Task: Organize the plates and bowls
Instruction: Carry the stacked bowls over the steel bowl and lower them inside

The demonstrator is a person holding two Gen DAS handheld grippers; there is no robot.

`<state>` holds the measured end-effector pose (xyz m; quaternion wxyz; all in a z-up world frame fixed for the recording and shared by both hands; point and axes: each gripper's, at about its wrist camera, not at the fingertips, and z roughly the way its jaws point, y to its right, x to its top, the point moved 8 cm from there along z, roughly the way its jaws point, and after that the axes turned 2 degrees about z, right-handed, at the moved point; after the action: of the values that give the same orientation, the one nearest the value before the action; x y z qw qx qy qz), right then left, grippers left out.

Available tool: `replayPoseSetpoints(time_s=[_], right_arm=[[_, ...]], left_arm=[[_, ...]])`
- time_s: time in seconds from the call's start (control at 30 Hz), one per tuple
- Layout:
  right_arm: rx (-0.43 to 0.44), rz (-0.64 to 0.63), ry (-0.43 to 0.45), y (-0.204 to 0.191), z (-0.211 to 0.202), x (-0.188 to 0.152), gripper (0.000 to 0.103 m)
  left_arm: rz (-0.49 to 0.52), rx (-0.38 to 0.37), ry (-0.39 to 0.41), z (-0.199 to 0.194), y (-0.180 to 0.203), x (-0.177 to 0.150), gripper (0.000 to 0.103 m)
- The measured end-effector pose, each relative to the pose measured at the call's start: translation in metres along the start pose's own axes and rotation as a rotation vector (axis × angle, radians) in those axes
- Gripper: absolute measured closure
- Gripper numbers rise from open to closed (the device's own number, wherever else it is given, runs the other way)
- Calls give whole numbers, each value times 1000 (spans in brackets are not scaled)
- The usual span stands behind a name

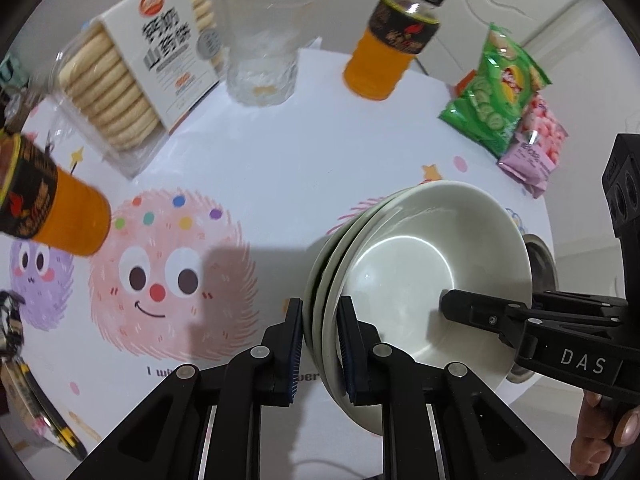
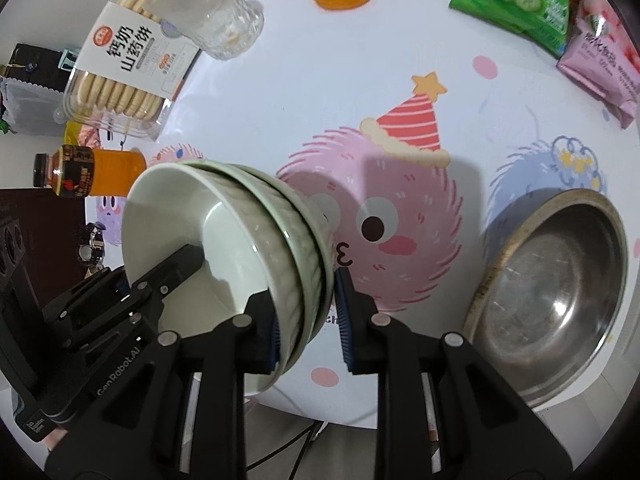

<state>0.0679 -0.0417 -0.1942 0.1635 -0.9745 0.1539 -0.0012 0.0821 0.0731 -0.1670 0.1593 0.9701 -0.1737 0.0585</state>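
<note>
A stack of pale green-white ceramic bowls (image 1: pixel 420 272) hangs tilted above the cartoon-printed white surface (image 1: pixel 280 152), nested three deep and gripped from both sides. The left claw (image 1: pixel 320 344) is clenched on the near rim of the stack, one finger outside the rims and one inside the top bowl. The right claw (image 2: pixel 308 320) pinches the opposite rim the same way, its left pad inside and its right pad against the outermost bowl.

Around the stack the surface is crowded. At the back stand a clear plastic tray of round biscuits with a white label (image 1: pixel 132 76), a ribbed clear glass tumbler (image 1: pixel 264 68) just beside it, and an orange drink bottle with a black cap (image 1: pixel 392 44). A second orange drink bottle (image 1: pixel 52 208) stands close on the left. A green crisp packet (image 1: pixel 496 92) leans over a pink sweet packet (image 1: pixel 536 148) at the right edge.

The right wrist view shows plainly a large, scuffed stainless steel bowl (image 2: pixel 556 300) resting on the surface just right of the stack; in the left wrist view only a sliver of its rim peeks from behind the bowls. The left wrist view alone shows a person's fingers (image 1: pixel 600 428) around the right claw's handle. The right wrist view alone shows the embossed outer walls of the bowls and dark clutter (image 2: pixel 36 64) beyond the biscuit tray.
</note>
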Motion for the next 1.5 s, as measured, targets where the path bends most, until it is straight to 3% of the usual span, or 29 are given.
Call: replayPoseSetpoints(time_s=[0.43,0.8,1.13,1.5], right_arm=[[-24,87,104,33,-57,1,77],[-44,263,190,111,-102,-23,77],[-62,414,202,172,-110,-55,77],[-49,481,175,200,-97,-70,77]], left_arm=[[176,-33,34,-20,66,29,87],[372,-88,3,-11,155,30,87],[508,-120,-70,15,215,5,87],[556,-115,-129,37,231,-6,87]])
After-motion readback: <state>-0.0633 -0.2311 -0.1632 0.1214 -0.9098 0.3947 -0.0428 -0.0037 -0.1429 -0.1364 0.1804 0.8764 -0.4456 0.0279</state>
